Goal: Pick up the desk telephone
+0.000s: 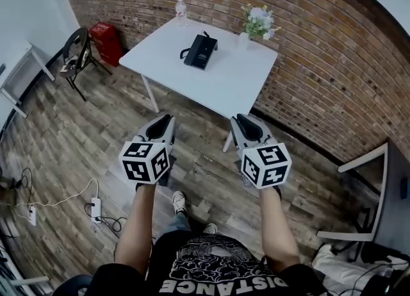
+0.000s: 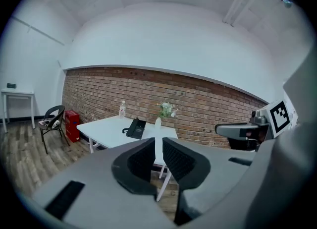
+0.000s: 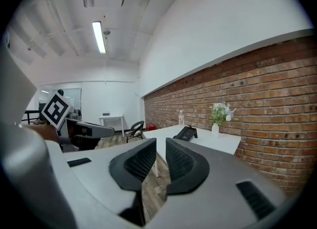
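Note:
The black desk telephone (image 1: 200, 51) lies on the white table (image 1: 224, 90) by the brick wall, its cord curling off its left side. It also shows small and far off in the left gripper view, telephone (image 2: 135, 128), and in the right gripper view, telephone (image 3: 185, 133). My left gripper (image 1: 163, 120) and right gripper (image 1: 243, 120) hang side by side over the wooden floor, short of the table's near edge. Each points at the table. The left gripper (image 2: 157, 143) and right gripper (image 3: 160, 146) have their jaws parted by a narrow slit, with nothing between them.
A water bottle (image 1: 181, 11) and a vase of flowers (image 1: 258, 24) stand at the table's far edge. A black chair (image 1: 78, 54) and a red box (image 1: 106, 41) sit left of the table. A power strip with cables (image 1: 96, 208) lies on the floor at left. White furniture (image 1: 365, 160) stands at right.

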Tool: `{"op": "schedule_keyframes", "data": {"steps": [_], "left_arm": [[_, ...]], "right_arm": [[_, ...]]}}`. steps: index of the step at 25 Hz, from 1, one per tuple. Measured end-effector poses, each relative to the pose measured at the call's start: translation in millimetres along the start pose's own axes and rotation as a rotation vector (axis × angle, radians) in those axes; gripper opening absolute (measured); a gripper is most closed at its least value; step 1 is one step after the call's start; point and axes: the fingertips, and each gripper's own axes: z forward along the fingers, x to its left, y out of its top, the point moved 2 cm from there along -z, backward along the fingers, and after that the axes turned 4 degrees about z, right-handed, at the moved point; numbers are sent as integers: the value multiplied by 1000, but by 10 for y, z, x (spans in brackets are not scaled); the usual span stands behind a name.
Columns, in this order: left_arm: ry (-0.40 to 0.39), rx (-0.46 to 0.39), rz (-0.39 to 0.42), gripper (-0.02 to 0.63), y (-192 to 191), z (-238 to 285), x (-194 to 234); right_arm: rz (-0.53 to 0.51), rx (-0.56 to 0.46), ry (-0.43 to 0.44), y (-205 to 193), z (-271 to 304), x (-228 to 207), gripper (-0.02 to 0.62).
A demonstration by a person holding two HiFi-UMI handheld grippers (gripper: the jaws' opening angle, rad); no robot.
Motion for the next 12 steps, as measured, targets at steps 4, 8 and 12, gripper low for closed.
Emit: {"op": "schedule_keyframes", "data": {"steps": [4,8,12], "left_arm": [[-25,17,-5,56,83,289,247],[-45,22,-10,73,175,509,497],[-72,29,-18,92,259,678,733]], "right_arm": [[6,15,-21,59,329,-103,41],[9,29,-42,115,615,-161,55],[21,42,-63,166,853,-173,72]]}}
